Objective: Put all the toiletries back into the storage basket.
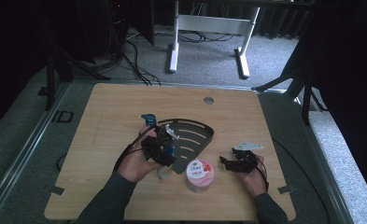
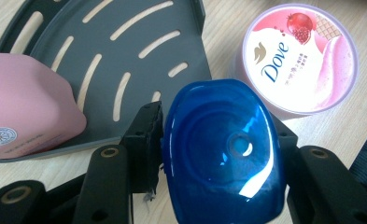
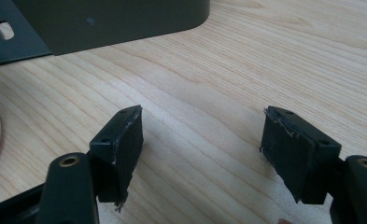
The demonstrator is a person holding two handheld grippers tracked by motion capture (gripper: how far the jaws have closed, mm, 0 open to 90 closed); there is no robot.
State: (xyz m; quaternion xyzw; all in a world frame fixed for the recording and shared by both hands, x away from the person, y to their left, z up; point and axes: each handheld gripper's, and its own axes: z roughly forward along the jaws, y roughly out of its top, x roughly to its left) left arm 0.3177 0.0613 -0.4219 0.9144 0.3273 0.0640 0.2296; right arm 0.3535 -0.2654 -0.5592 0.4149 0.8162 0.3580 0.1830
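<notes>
— What had the left gripper [image 2: 218, 154] got hold of?

— A bottle with a blue cap [image 2: 223, 149], jaws clamped on either side of the cap. It hung over the near point of the dark slotted tray [image 2: 125, 42], just beside the Dove tub [image 2: 300, 58].

— And the right gripper [image 3: 200, 144]?

— Jaws wide apart, holding nothing, low over bare table [image 3: 274, 56] to the right of the tub.

— What worried you?

— The cap looked glossy; I thought a tilt might let it slip. A pink bottle [image 2: 24, 107] already lay in the tray, so a careless swing could have knocked it or caught the rim. The slots farther back looked free.
</notes>
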